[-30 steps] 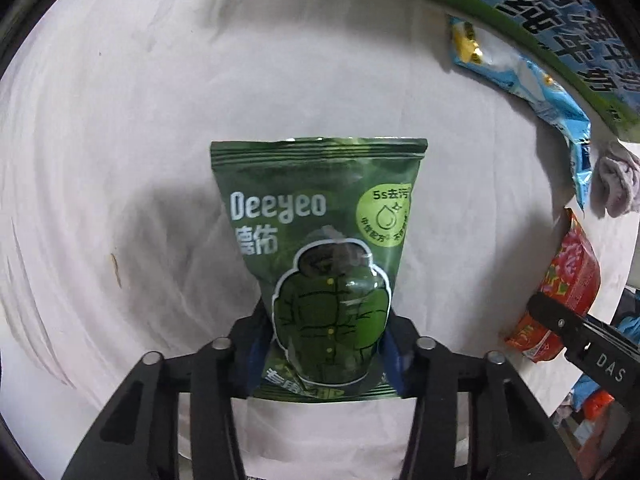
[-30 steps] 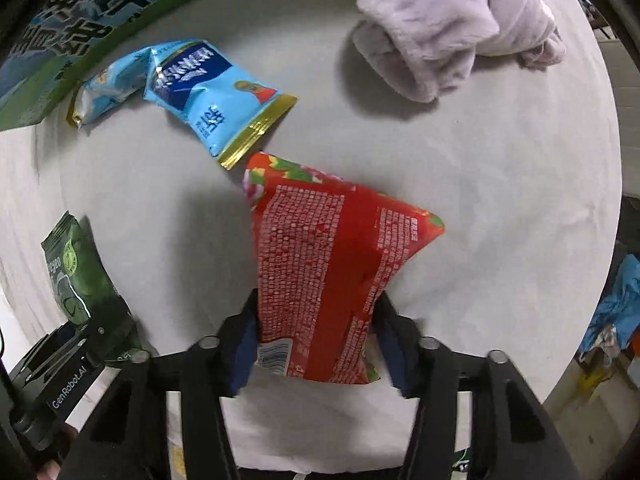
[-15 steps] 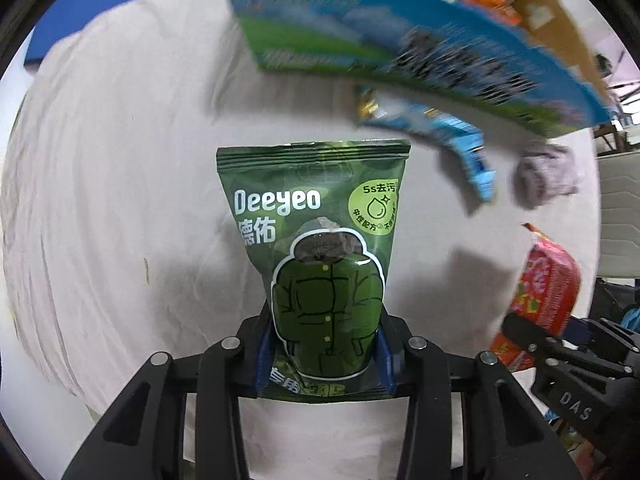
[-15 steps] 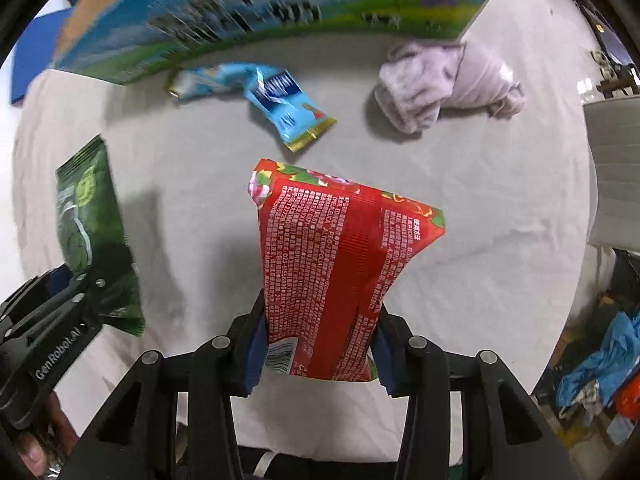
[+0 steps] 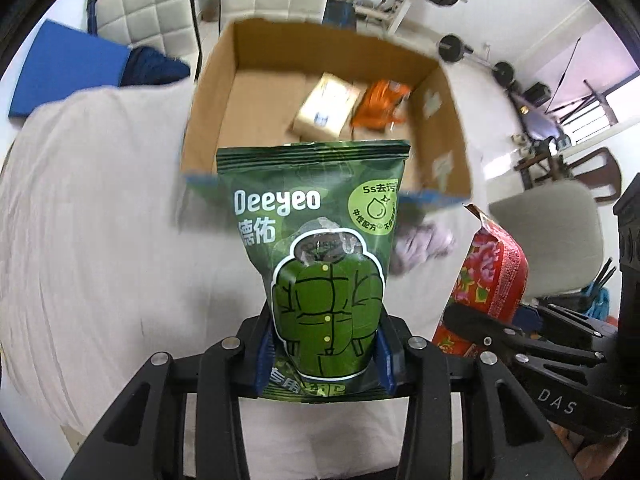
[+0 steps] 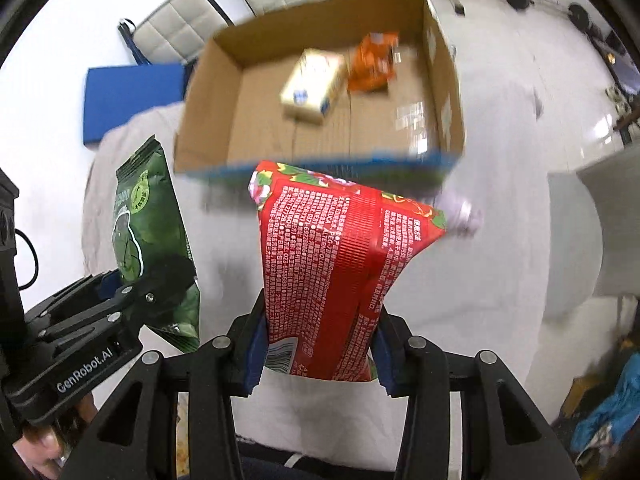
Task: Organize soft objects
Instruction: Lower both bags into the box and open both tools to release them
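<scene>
Both packs have been lifted clear of the cloth-covered table since a second ago. The green pack is clamped at its lower end by the left gripper; the red pack is pinched likewise by the right gripper. The open box at the table's far edge has come into view, so a drop into it is judged next. A towel is left near the box.

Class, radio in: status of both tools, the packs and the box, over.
Left tool shut on green pack. Right tool shut on red pack. Cardboard box ahead, open, two items inside. Nothing between packs and box.
</scene>
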